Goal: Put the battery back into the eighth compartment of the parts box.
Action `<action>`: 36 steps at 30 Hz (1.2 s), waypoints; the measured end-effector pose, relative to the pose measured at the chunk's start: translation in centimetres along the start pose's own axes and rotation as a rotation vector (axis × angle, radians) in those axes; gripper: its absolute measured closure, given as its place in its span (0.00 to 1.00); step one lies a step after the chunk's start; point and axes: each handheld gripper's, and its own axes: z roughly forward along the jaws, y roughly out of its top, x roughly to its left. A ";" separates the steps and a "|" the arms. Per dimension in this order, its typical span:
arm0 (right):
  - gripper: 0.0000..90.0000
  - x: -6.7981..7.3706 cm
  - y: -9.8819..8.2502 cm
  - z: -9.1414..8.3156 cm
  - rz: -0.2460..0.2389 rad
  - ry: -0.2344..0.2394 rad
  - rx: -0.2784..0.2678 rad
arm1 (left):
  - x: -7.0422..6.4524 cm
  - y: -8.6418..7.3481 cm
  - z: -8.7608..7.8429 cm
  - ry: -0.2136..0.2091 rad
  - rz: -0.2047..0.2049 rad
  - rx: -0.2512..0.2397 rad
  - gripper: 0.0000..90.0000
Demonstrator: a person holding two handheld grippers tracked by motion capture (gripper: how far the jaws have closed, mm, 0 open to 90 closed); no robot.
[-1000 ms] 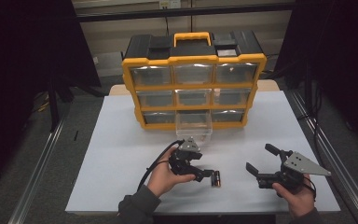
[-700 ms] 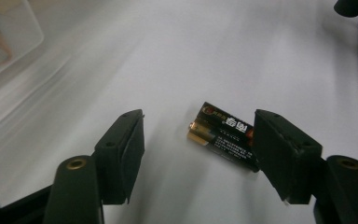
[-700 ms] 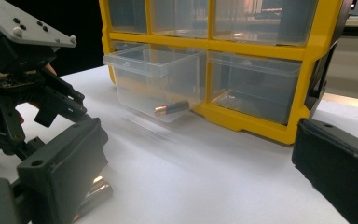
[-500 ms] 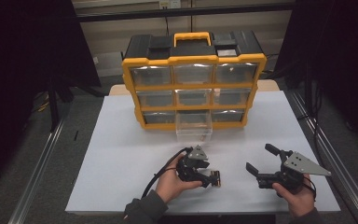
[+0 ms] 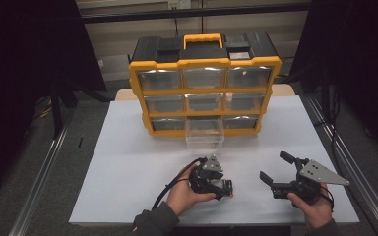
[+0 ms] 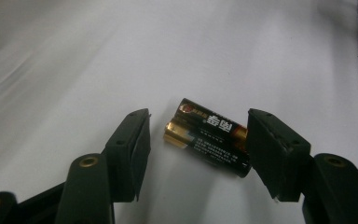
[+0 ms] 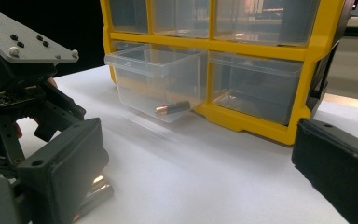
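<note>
left hand-held gripper (image 6: 196,140) moved right, straddling batteries (image 6: 208,135).

Open white table surface (image 5: 128,172) left of and between both hands. Ahead, yellow-and-black plastic drawer cabinet (image 5: 204,83) blocking the far side; clear plastic drawer (image 5: 205,133) pulled out toward the hands, top open. Two black-and-gold batteries (image 6: 209,135) lying side by side between left gripper (image 6: 198,140) jaws, gaps either side.

Glossy black-and-copper batteries (image 6: 208,136) lay on a matt white paper-like table cover (image 5: 128,172), below a yellow plastic organizer (image 5: 204,83) whose clear, smooth plastic drawer (image 7: 156,79) stood at upper centre.
</note>
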 end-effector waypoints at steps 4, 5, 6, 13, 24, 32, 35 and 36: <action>0.02 0.0 0.0 0.0 0.000 0.002 0.002 | -0.2 0.1 0.0 -0.002 0.011 0.005 0.46; 0.02 0.0 0.0 0.0 0.000 0.001 0.001 | -0.3 0.1 0.1 -0.001 0.000 -0.002 0.47; 0.02 0.0 0.0 0.0 0.000 0.002 0.001 | -0.3 0.0 0.2 -0.004 0.005 -0.008 0.47; 0.02 0.0 0.0 0.0 -0.001 0.002 0.001 | -0.3 0.0 0.4 0.003 0.026 0.000 0.47; 0.03 0.0 0.0 0.0 -0.002 0.002 -0.003 | 0.0 -0.4 -0.2 0.036 0.049 0.056 0.54; 0.03 -0.1 0.0 0.0 -0.001 0.001 -0.001 | 0.3 -0.8 -0.8 0.057 0.015 0.064 0.69; 0.03 -0.1 0.0 0.0 -0.001 0.001 -0.003 | 0.4 -0.7 -1.0 0.071 0.022 0.082 0.75; 0.03 -0.1 0.0 0.0 -0.001 0.001 -0.002 | 0.4 -0.7 -1.1 0.074 0.007 0.089 0.77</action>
